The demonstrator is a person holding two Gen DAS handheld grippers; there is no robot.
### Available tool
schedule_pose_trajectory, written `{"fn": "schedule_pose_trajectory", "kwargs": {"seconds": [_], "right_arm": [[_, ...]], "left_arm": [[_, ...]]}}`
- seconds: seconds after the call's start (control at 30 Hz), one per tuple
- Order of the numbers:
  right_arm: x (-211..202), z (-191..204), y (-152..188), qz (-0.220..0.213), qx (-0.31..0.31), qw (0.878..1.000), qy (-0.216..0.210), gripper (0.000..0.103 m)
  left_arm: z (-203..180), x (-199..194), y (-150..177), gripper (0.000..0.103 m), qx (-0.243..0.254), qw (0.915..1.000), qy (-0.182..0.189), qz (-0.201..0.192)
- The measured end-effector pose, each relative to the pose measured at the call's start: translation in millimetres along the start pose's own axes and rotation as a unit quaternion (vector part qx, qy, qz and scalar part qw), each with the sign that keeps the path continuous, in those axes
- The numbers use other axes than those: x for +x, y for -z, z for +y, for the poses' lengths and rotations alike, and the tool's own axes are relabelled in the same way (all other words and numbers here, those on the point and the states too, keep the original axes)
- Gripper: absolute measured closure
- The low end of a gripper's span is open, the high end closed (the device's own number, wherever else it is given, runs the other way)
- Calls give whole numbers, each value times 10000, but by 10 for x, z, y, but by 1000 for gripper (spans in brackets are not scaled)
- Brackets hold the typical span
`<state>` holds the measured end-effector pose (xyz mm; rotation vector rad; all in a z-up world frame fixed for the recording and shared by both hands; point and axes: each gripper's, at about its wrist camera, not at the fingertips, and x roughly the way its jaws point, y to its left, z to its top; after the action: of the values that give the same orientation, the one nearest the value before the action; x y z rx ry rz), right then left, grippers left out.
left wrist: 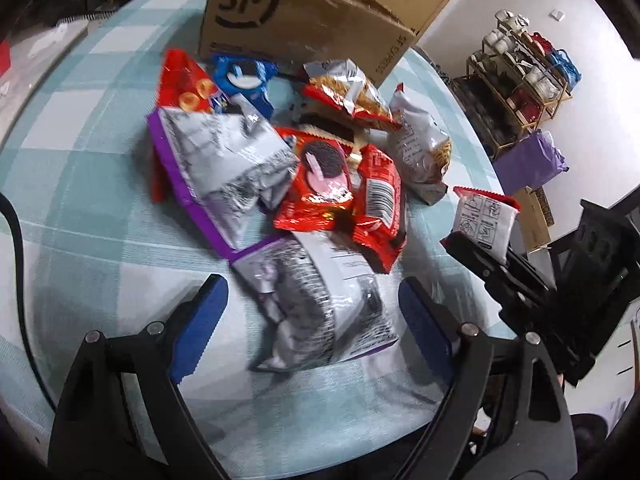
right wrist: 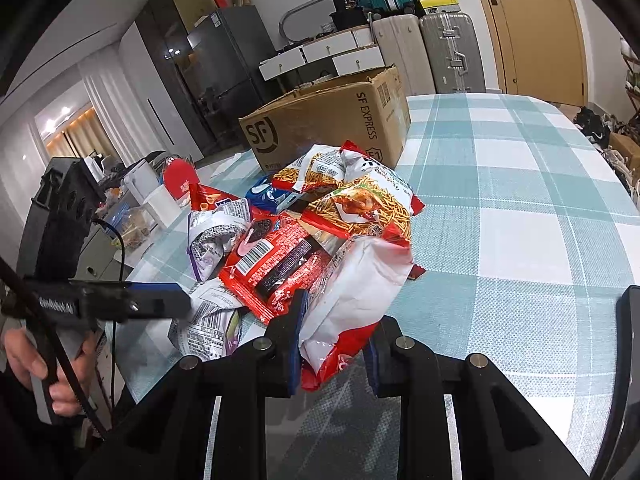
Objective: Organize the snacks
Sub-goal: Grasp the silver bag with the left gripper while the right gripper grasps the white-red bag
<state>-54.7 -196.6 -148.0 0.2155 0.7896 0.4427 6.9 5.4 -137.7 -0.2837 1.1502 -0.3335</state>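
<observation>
A heap of snack packets lies on the checked tablecloth (left wrist: 92,168) in front of an open SF cardboard box (left wrist: 304,20). My left gripper (left wrist: 312,316) is open, its blue fingers either side of a silver and purple packet (left wrist: 320,304) at the near end of the heap, apart from it. My right gripper (right wrist: 336,340) is shut on a white and red packet (right wrist: 356,292) and holds it above the table's right side; the packet also shows in the left wrist view (left wrist: 484,220). Red cookie packets (left wrist: 324,176) and noodle-snack bags (right wrist: 360,200) lie in the middle.
The box (right wrist: 332,120) stands at the table's far side behind the heap. A rack with cups (left wrist: 520,76) and a purple bag (left wrist: 532,160) stand off the table's right side. Suitcases (right wrist: 424,48) and a fridge (right wrist: 224,64) stand beyond the table.
</observation>
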Motion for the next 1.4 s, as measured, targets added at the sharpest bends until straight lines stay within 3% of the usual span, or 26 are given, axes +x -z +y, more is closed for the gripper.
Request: {"fn": "schedule_pose_trajectory", "kwargs": {"seconds": [0.07,0.23,0.37,0.57,0.7,1.17,1.4], "right_arm": [[-24,12,2,-16,-12,10000,1,78],[-77,0,9,-61,-12,10000,27,78],[-83,-11,16,-70,27,10000,14,78],[-88,9,22,-54,-7,10000,20,78],[-99,36,11,-67,-39,10000,53,78],[-254,220,-52,-194,-237,9994,140,78],[-381,355,-213,-331,-381,9987,86,78]], "left_arm": [[-28,85,-20,17,-75,9999,41,138],[-176,164,10,18,228,9987,-417,185],[-206,172,38,34,410,9968,-686,86],[-232,138,75,55,641,9964,-545,60],[-211,78,93,62,657,9968,-456,-10],[-161,-505,165,63,827,9951,-248,-472],[-177,-787,42,63,843,9931,-166,-797]]}}
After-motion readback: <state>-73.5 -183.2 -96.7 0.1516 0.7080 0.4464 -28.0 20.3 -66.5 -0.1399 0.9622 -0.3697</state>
